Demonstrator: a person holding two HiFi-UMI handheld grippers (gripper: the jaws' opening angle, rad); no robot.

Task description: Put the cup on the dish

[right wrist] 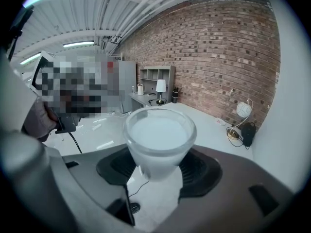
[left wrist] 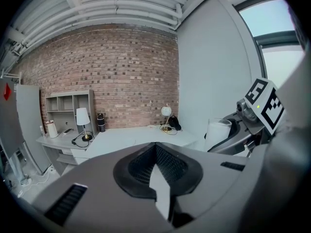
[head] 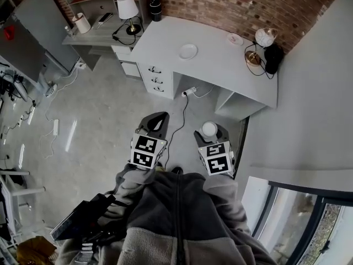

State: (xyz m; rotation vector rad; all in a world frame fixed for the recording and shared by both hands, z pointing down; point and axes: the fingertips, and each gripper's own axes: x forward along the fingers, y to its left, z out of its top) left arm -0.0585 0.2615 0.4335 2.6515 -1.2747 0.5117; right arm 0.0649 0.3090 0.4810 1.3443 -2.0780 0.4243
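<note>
a person stands well back from the white counter (head: 220, 65). at lower centre-right of the head view, the right tool (head: 210, 131) is clamped on a frosted white cup (head: 209, 128) - upright, mouth up, gripped near its base. the left tool (head: 156, 120), just left of it, has its jaws pressed together with nothing between them. the dish (head: 187, 51) - small, round, white - lies on the counter in the upper middle of the frame, well apart from the cup.
</note>
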